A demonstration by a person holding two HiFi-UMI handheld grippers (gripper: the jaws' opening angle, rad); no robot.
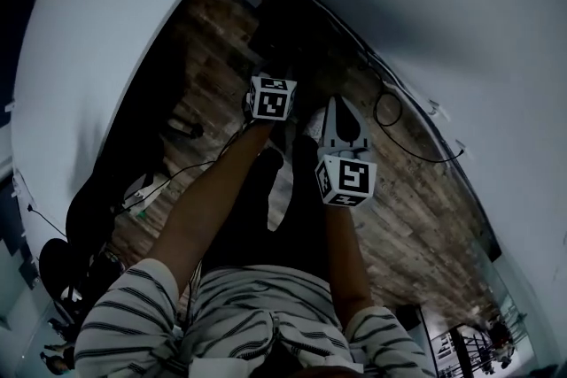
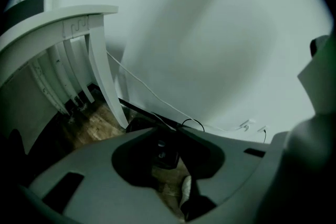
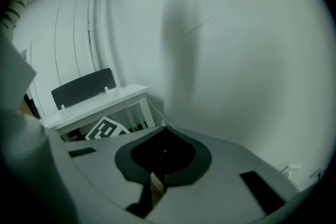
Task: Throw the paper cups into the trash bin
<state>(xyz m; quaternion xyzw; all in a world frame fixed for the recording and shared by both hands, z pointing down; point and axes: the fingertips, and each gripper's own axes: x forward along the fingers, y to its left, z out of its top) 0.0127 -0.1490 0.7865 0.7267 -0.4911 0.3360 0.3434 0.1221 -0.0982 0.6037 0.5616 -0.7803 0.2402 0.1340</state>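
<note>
Left gripper [image 2: 171,134]: its own view shows the jaws a little apart. The gap between them is unobstructed and the pads grip nothing.

Right gripper [image 3: 165,131]: its own view shows the jaws drawn together. Only a thin slit remains, with a sliver of wood floor [image 1: 425,190] visible through it. Nothing is held.

Task items: no paper cups can be made out in any view. Directly below the left jaws a dark box-like shape [image 2: 166,155] stands on the floor. It is possibly the trash bin, but the picture is too dim to confirm. A white shoe [image 2: 186,189] shows just beside this shape, nearer the camera.

Head view: both grippers are held out in front of the person, over the floor. The left marker cube [image 1: 272,97] sits farther from the body. The right marker cube [image 1: 345,179] sits nearer and to the right. Both bare forearms reach out from a striped shirt [image 1: 257,314].

Surroundings: a white table [image 2: 58,21] on slanted legs stands left of the left gripper. A thin cable [image 2: 191,123] runs down along the pale wall [image 2: 220,34] behind it and loops at floor level. The right gripper view shows the same table with a dark upright panel [image 3: 84,87] on its top.
</note>
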